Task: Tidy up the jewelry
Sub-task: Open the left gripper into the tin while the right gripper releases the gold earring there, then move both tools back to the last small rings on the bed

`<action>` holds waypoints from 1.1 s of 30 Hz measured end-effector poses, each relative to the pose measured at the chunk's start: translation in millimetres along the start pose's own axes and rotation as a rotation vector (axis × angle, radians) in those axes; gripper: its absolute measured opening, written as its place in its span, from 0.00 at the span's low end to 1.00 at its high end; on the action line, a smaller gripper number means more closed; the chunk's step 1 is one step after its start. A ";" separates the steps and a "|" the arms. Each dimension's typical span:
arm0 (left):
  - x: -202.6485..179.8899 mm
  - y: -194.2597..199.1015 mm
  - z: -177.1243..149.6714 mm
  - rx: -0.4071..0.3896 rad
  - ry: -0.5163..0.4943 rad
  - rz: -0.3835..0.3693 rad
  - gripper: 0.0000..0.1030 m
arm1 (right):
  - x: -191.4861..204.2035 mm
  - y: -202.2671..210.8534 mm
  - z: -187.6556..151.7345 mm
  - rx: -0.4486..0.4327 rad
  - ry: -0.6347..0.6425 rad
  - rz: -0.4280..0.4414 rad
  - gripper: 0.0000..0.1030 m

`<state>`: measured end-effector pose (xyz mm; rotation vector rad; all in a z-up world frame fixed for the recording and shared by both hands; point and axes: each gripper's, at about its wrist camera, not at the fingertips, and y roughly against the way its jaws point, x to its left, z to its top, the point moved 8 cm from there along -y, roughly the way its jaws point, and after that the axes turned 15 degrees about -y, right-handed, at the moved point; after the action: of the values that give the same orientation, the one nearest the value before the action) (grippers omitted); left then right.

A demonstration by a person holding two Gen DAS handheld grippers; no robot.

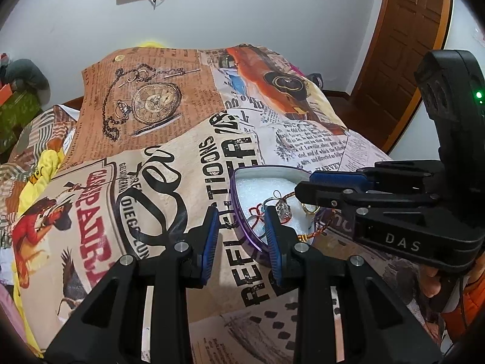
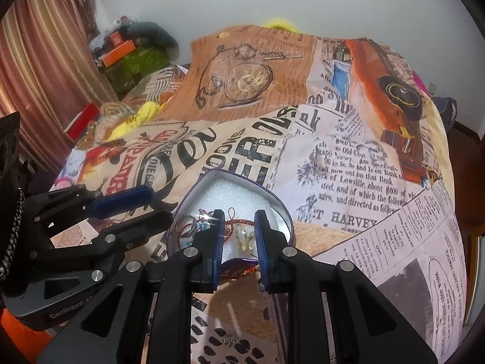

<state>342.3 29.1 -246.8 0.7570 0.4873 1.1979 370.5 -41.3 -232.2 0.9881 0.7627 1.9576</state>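
Sitting on the newspaper-print cloth (image 2: 348, 188) is the heart-shaped purple tin (image 2: 286, 212), lid off, white foam lining showing, and pretty much all the jewelry is already piled in its near half. You can make out a silver ring (image 2: 189, 224), a red cord bracelet (image 2: 239, 222) that spills over the near rim, and a pale yellowish charm (image 2: 246, 239); from the left side a gold ring (image 1: 309, 207) and a silver filigree charm (image 1: 282, 209) show too.

Right gripper (image 2: 239, 221) hangs directly over that pile, pointing steeply down, jaws parted only a narrow gap. The cord and the yellow charm line up between its fingers, but I honestly can't tell if the pads are pinching anything or just hovering above.

Left gripper (image 1: 242, 221) is off to the tin's left edge, its right finger overlapping the purple rim, jaws partly open with nothing in them.

So the key bit: the cord runs roughly crosswise between the right fingers, straight below them, and the right hand is clearly the nearer one. My guess is the left just steadies the tin.
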 end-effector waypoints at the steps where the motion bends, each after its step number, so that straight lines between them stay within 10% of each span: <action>1: -0.2 1.1 -0.1 -0.001 -0.001 0.000 0.29 | -0.2 0.1 -0.2 0.001 -0.001 -0.003 0.18; 33: -39.1 62.8 -31.2 0.020 -0.025 -0.010 0.32 | -4.9 82.6 -37.7 -0.086 0.003 -0.093 0.35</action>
<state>267.9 10.9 -222.7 0.7848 0.4825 1.1742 309.0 -92.6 -189.2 0.8840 0.7076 1.8958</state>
